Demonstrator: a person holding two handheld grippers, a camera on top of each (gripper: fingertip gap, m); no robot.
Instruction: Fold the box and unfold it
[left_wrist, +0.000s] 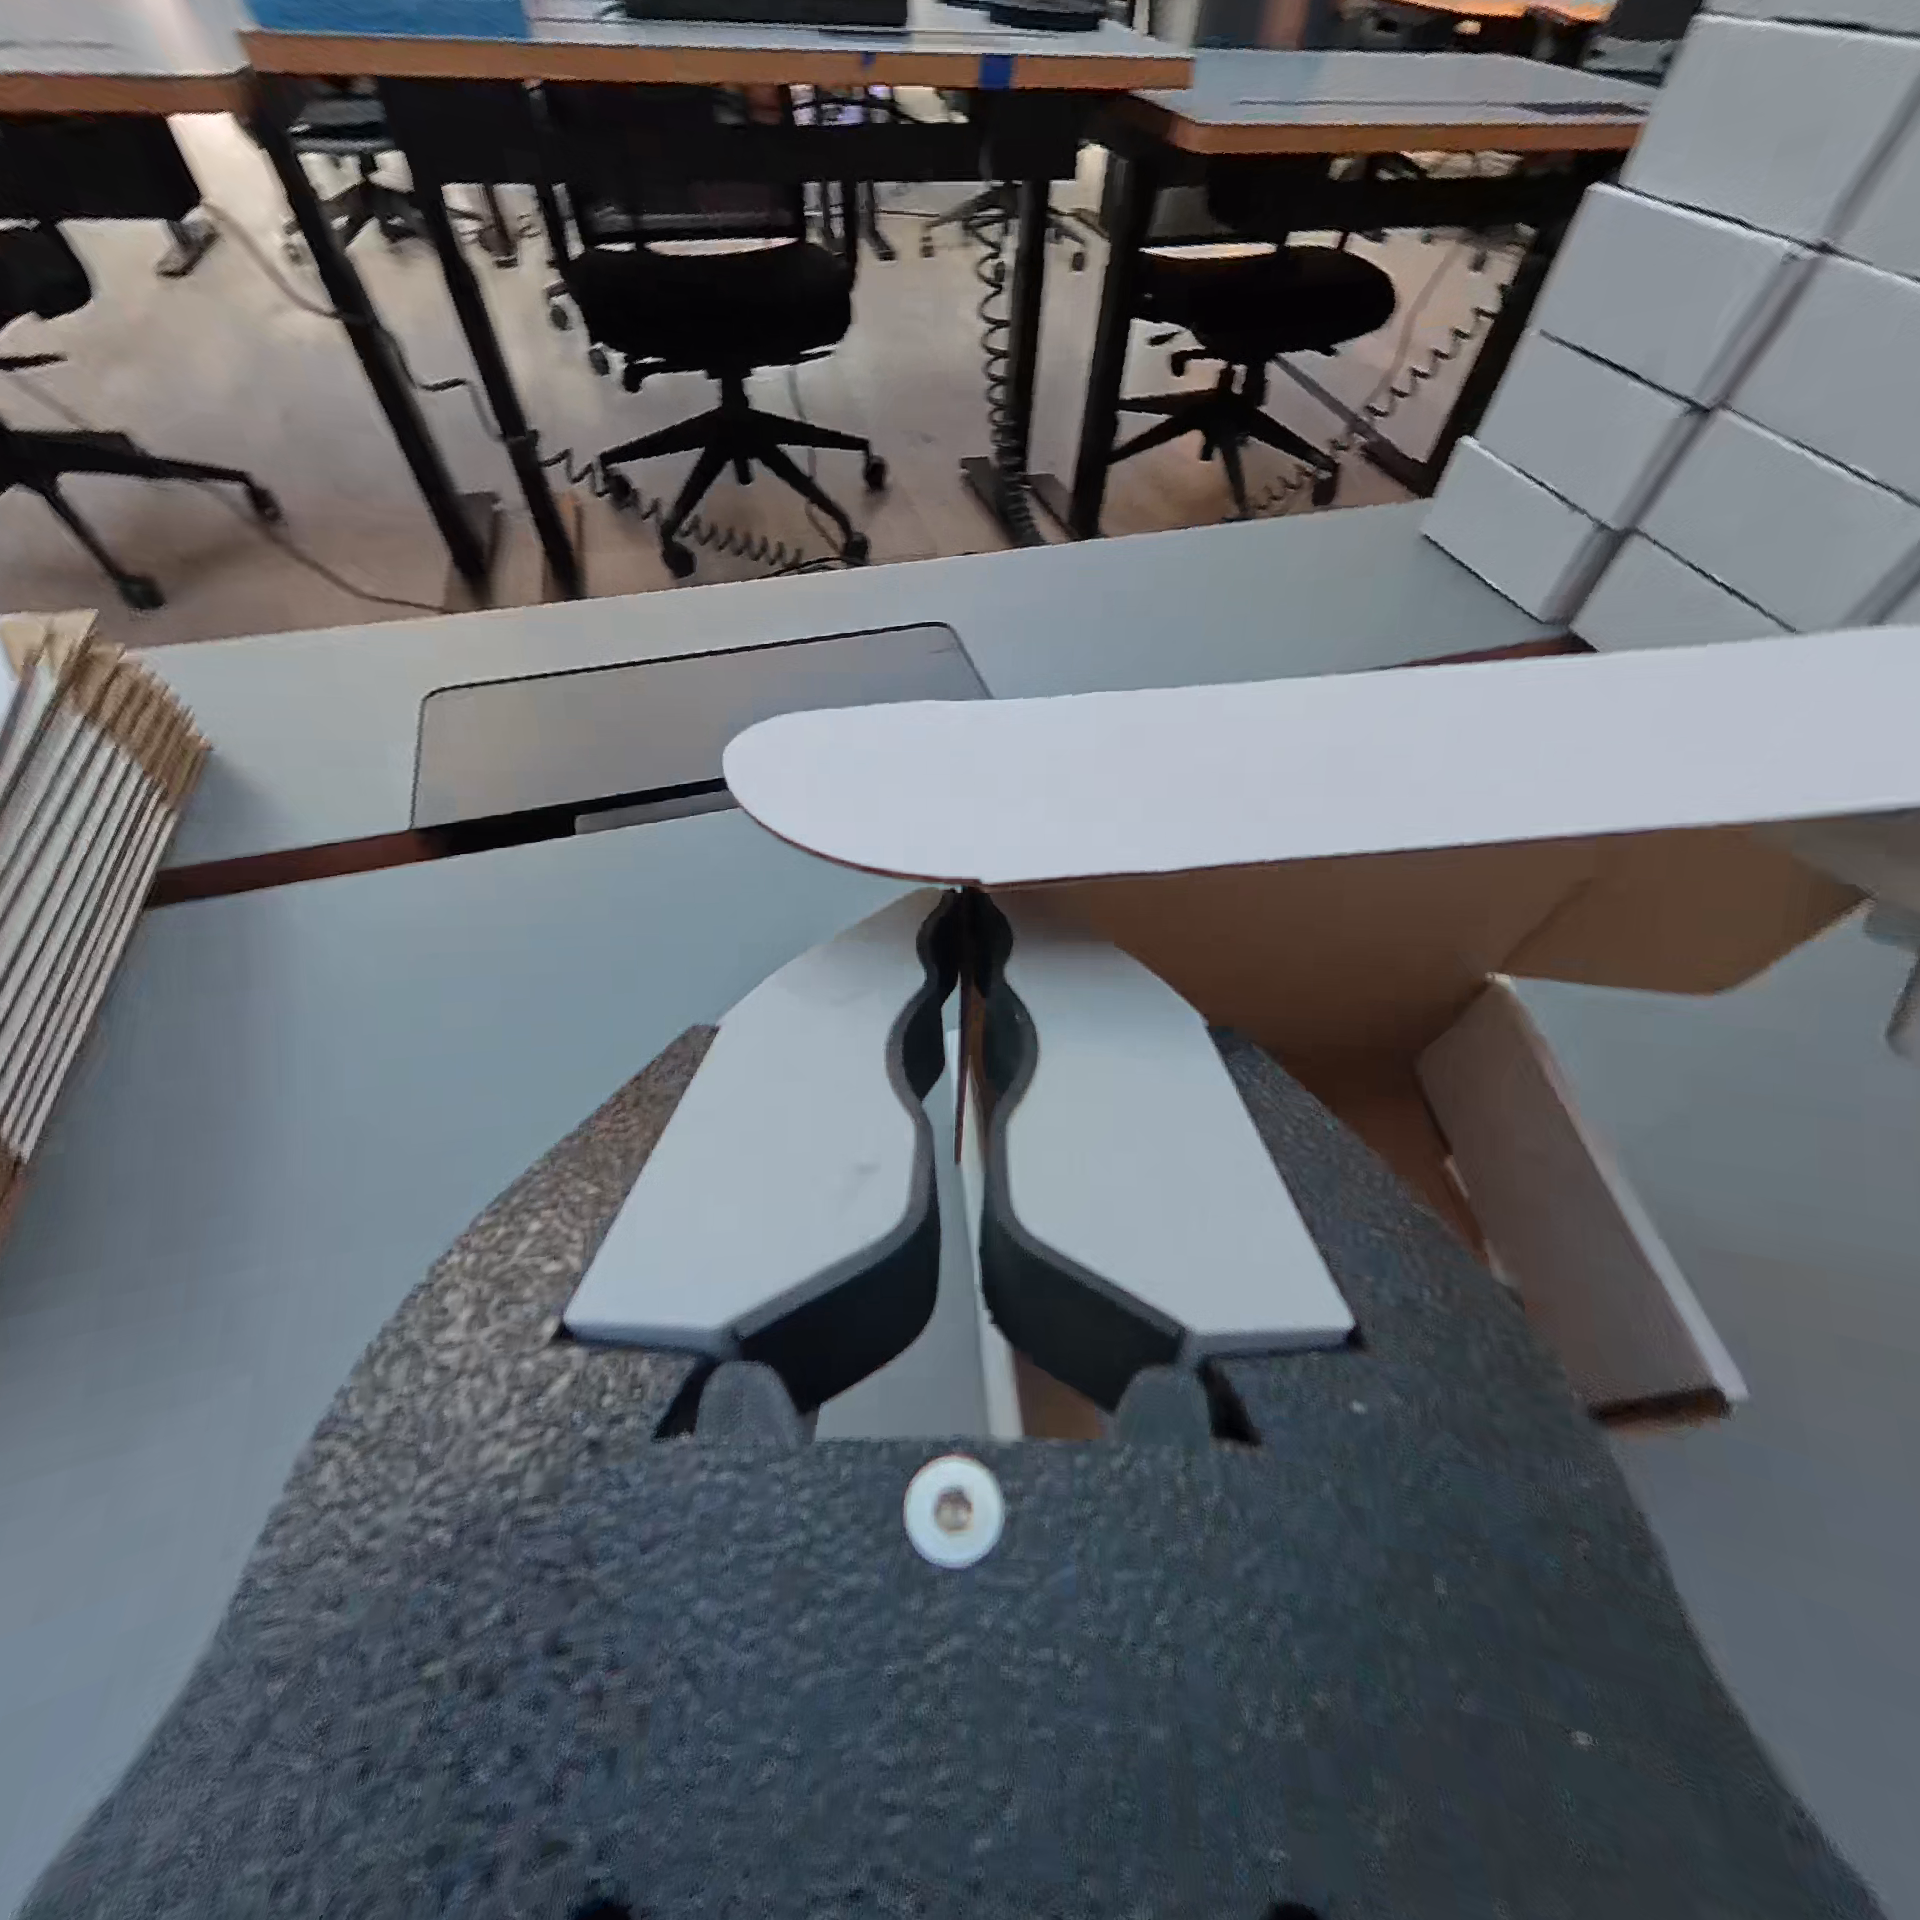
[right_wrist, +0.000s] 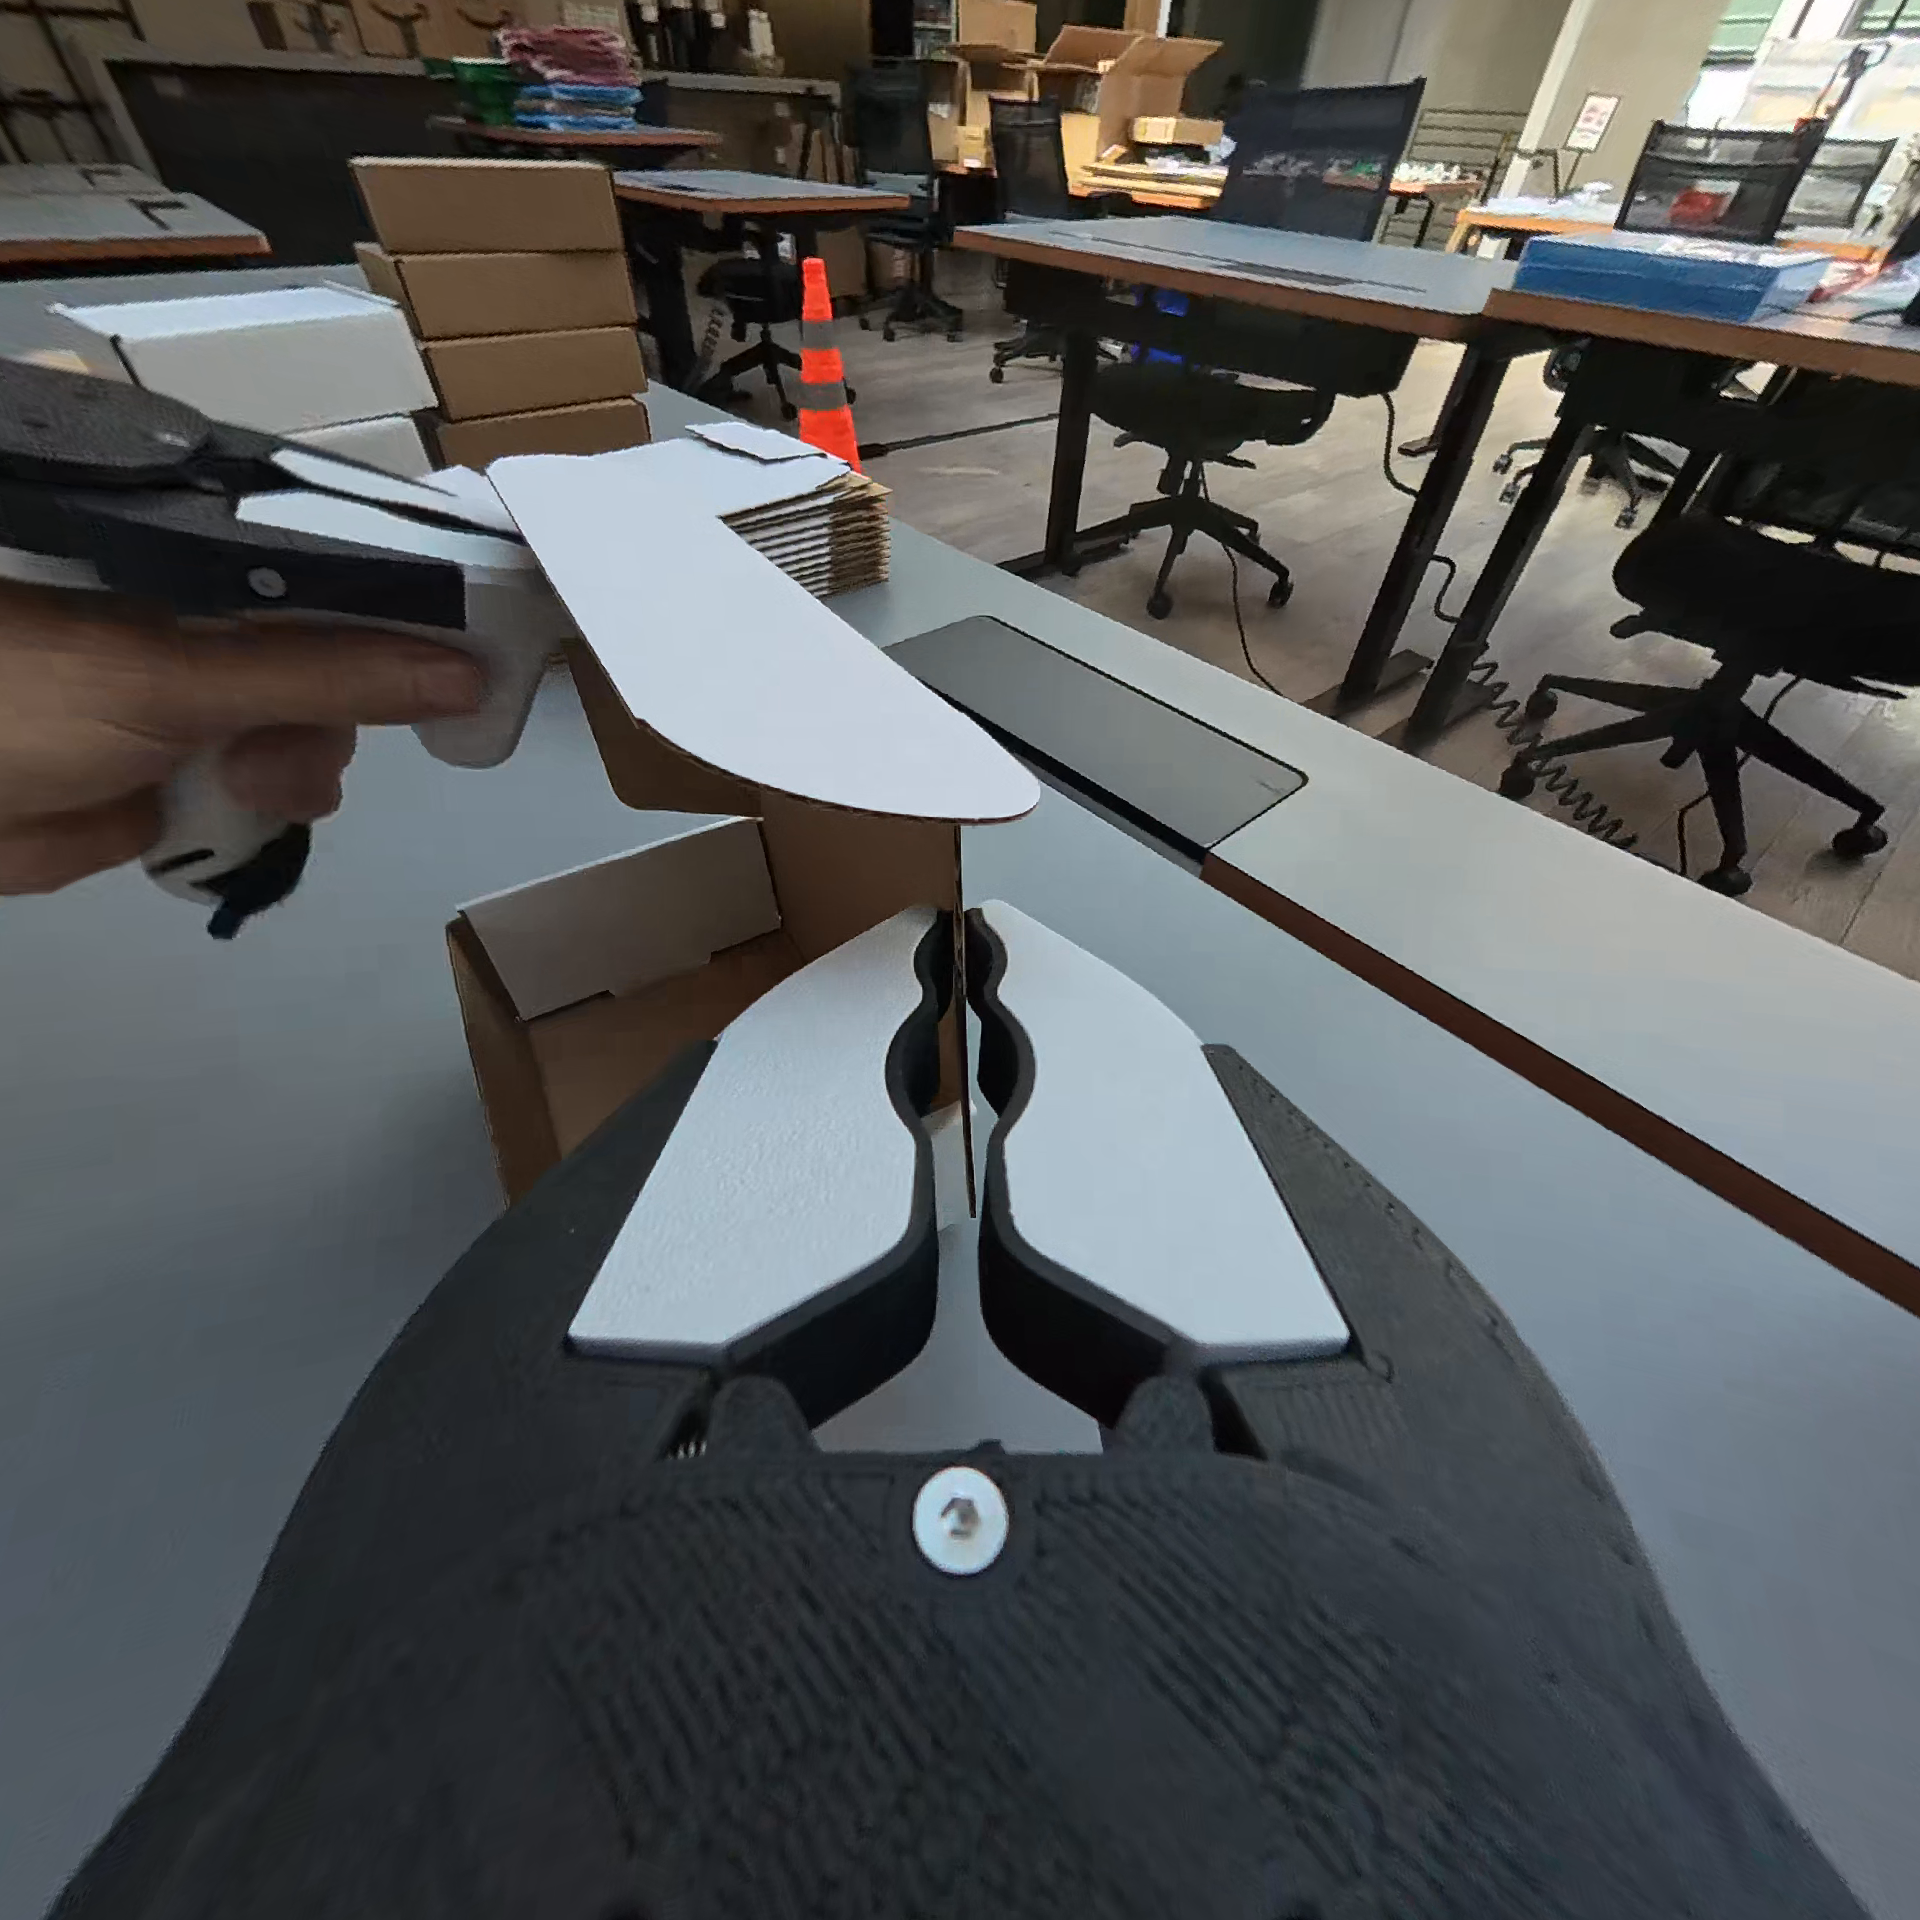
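A cardboard box, white outside and brown inside, stands open on the grey table (left_wrist: 312, 1143). Its long white lid flap (left_wrist: 1299, 790) with rounded ends is raised and level. My left gripper (left_wrist: 961, 925) is shut on the thin edge of the flap's left side panel. In the right wrist view the same flap (right_wrist: 727, 644) runs above the box base (right_wrist: 582, 1049). My right gripper (right_wrist: 961, 935) is shut on the upright brown side panel (right_wrist: 852, 883) at its right end. The left gripper (right_wrist: 488, 520) shows there at the far end, held by a hand (right_wrist: 156, 727).
A stack of flat box blanks (left_wrist: 83, 831) (right_wrist: 821, 530) lies at the table's far left. Folded white boxes (left_wrist: 1714, 364) are piled at the right. Brown boxes (right_wrist: 509, 301) stand behind. A dark hatch (left_wrist: 696, 717) sits in the table. Beyond are desks, office chairs and an orange cone (right_wrist: 826, 364).
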